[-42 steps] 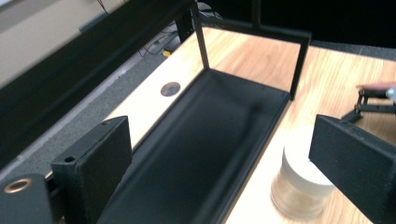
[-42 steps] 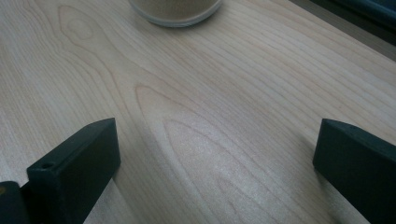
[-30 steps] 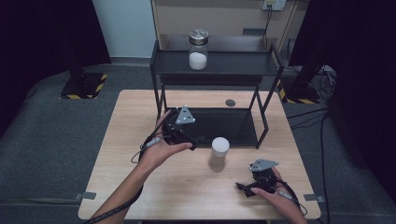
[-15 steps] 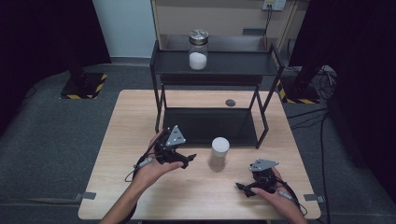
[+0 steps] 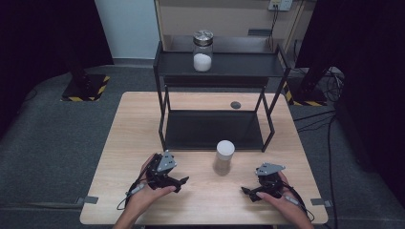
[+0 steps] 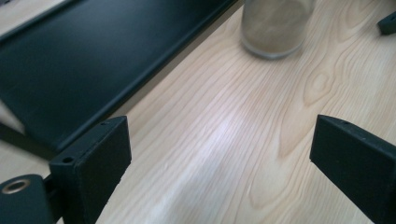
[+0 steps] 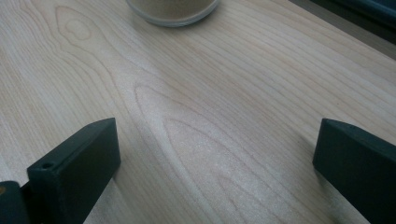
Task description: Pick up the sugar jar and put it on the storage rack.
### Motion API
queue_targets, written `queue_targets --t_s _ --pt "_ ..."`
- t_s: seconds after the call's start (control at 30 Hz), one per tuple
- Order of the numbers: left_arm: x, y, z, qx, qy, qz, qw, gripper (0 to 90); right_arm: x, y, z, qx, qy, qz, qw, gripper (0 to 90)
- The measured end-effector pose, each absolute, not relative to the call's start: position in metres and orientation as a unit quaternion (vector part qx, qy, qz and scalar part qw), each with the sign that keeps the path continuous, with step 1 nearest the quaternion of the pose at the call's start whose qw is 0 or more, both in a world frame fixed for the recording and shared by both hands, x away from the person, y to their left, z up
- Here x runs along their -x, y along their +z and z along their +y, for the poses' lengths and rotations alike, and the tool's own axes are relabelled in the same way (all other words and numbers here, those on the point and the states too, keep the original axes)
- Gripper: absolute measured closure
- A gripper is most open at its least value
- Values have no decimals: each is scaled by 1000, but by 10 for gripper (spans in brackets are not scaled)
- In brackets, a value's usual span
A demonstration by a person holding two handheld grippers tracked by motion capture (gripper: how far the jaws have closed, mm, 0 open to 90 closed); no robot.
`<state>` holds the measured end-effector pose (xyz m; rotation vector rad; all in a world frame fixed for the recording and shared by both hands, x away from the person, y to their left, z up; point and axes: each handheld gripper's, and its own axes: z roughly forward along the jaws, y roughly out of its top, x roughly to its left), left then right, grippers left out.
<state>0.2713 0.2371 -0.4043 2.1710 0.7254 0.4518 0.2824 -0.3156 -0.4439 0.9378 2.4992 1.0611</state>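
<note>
A jar with a white lid (image 5: 224, 155) and pale contents stands on the wooden table (image 5: 133, 124), just in front of the black two-tier shelf (image 5: 215, 129). My left gripper (image 5: 182, 183) rests low at the near left, pointing right toward the jar. Its jaws have just been opening a little and nothing is between them. In the left gripper view the left gripper (image 6: 219, 158) is open over bare wood, with the jar's base (image 6: 275, 28) ahead. My right gripper (image 5: 246, 193) lies at the near right, pointing left. The right gripper (image 7: 217, 158) is open and empty, with the jar (image 7: 173, 11) beyond.
A glass jar with a metal lid (image 5: 202, 51), partly full of white powder, stands on the shelf's top tier. A small dark disc (image 5: 235, 104) lies on the table behind the shelf. The shelf's lower tier (image 6: 93, 60) sits close to my left gripper.
My left hand has come back from the shelf's lower tier toward the table's near edge and sunk low to the left of the jar. The right hand has stayed put.
</note>
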Motion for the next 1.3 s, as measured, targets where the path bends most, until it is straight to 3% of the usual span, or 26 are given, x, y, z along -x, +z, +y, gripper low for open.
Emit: queue_targets --t_s 0.47,0.67,0.87,1.3 --pt "-255 -428 296 -810 193 401 383 49 -278 -444 -315 -329 365 860 136 12" --pt "-252 -433 316 -771 209 486 356 50 -278 -444 -315 -329 365 860 136 12" --pt "-260 -437 310 -782 214 497 311 43 -278 -444 -315 -329 365 860 136 12" --pt "-262 -443 314 -778 207 497 323 0 -278 -444 -315 -329 365 860 136 12"
